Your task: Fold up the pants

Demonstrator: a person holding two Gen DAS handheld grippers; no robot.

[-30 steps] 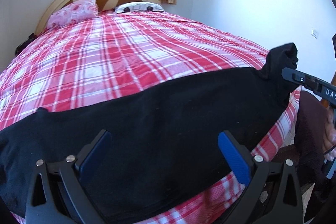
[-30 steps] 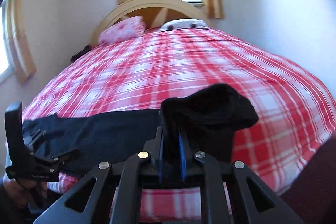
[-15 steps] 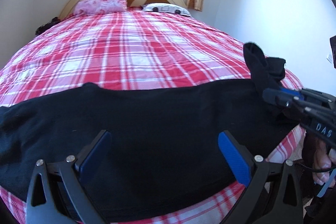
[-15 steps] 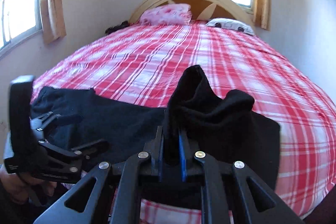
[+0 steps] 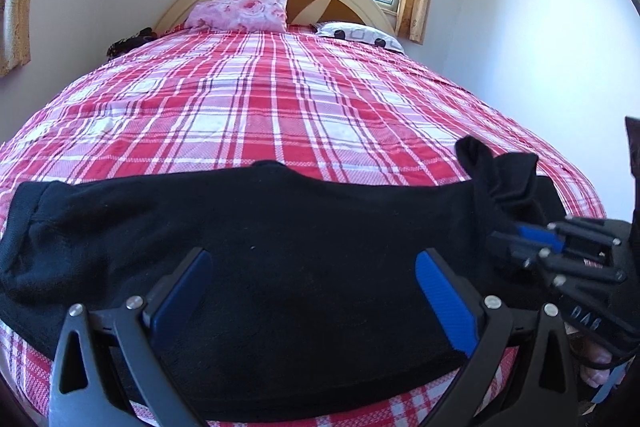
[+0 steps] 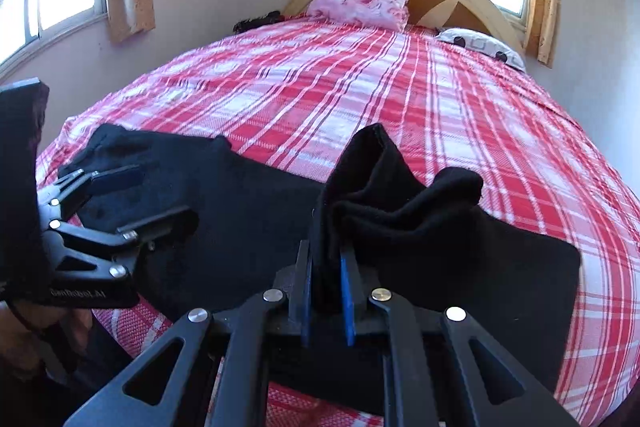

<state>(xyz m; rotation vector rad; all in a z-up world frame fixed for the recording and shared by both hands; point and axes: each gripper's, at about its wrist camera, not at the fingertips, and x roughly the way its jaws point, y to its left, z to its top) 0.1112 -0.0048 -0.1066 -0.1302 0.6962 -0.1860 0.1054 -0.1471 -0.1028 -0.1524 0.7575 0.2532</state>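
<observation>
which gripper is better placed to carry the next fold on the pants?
Right. The right gripper is shut on a bunched end of the black pants, lifted off the plaid bedspread. The left gripper is open above the flat middle, holding nothing.

One pair of black pants (image 5: 280,247) across the bed's (image 5: 280,115) near edge, two grippers over it. Two pillows at the head: one pink (image 5: 240,11), one white (image 5: 360,35). Two windows.
</observation>
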